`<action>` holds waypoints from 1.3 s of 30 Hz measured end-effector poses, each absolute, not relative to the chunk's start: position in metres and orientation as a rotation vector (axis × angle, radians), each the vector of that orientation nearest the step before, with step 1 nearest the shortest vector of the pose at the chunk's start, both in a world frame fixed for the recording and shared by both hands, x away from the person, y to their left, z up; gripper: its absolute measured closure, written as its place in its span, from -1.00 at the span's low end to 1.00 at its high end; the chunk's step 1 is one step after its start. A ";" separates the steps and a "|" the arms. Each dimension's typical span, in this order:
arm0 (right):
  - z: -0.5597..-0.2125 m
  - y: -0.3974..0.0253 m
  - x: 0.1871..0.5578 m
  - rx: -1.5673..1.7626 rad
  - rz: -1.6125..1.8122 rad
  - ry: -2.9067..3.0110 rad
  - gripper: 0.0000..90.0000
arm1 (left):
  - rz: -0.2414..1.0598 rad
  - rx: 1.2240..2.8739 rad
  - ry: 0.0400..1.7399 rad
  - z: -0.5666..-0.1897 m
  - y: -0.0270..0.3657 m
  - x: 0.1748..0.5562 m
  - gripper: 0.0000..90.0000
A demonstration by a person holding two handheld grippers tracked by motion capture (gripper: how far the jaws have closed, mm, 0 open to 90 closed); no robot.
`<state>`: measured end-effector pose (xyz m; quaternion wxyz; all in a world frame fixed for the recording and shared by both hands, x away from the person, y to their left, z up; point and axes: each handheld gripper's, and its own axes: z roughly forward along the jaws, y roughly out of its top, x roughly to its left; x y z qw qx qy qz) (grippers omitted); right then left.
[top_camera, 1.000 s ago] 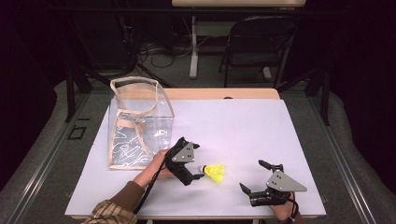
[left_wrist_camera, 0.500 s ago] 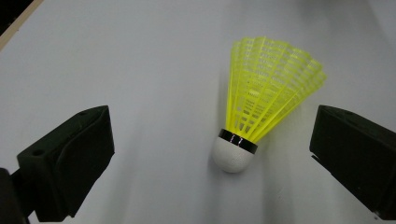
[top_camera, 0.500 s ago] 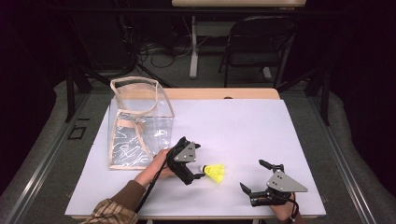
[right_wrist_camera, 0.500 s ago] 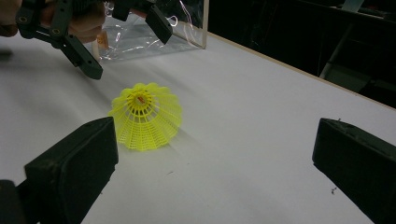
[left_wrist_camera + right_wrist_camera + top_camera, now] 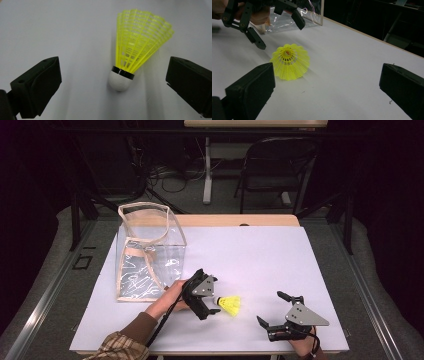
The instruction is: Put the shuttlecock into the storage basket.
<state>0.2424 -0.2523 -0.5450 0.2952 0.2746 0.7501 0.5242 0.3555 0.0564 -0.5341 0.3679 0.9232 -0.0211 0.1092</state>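
Shuttlecock (image 5: 136,53) between open left gripper (image 5: 112,82) jaws, untouched

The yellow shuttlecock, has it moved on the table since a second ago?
No. The yellow shuttlecock lies at the same spot right of the clear bag, between the open left hand-held gripper jaws.

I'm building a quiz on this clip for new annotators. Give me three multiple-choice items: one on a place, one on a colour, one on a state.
1. Where does the shuttlecock lie?
A. in the clear bag
B. on the table, between the grippers
C. on the floor

2. What colour is its skirt?
A. yellow
B. red
C. blue

3. How is the left gripper?
A. shut on the shuttlecock
B. shut on the bag
C. open, jaws either side of the cork

Key: 1 B, it lies on the white table beside the clear bag; 2 A, yellow mesh; 3 C, gaps show either side in the left gripper view.
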 end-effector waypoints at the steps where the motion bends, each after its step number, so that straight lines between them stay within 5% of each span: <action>1: -0.545 -0.252 0.242 0.731 1.394 1.996 -1.00 | 0.282 2.378 -0.059 -0.535 0.055 0.356 -0.99; 6: -0.545 -0.252 0.242 0.730 1.395 1.997 -1.00 | 0.273 2.398 -0.077 -0.537 0.053 0.356 -0.89; 23: -0.545 -0.253 0.242 0.733 1.392 1.993 -1.00 | 0.238 2.461 -0.129 -0.542 0.050 0.359 -0.05; 39: -0.546 -0.253 0.243 0.737 1.385 2.001 -1.00 | 0.191 2.492 -0.161 -0.547 0.051 0.363 0.35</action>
